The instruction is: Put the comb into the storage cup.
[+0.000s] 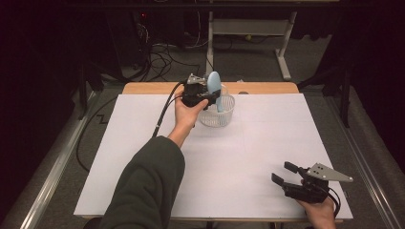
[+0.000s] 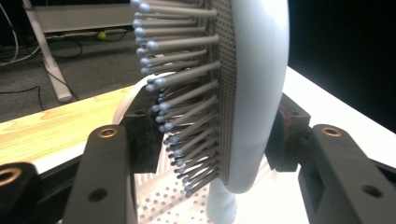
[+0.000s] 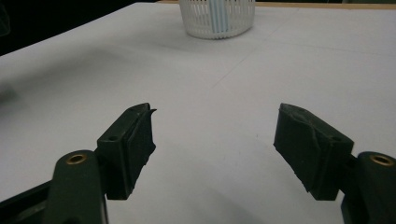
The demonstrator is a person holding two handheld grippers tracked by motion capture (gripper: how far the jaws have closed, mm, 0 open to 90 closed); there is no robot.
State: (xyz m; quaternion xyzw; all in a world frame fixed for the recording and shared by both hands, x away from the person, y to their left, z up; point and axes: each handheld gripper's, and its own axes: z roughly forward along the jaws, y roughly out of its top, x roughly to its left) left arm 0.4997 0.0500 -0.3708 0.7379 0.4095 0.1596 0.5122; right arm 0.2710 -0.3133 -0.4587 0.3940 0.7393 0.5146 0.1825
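At upper centre of the high view, the left tongs (image 1: 206, 98) hold a pale blue hairbrush (image 1: 214, 86) upright, its handle down inside a white slotted basket (image 1: 224, 116) on the white worktop (image 1: 248, 143). The pads flank the brush head, barely gripping. At lower right, the right tongs (image 1: 285, 172) rest spread, empty. Likely step: dropping the brush in; next, widen the tongs and withdraw.
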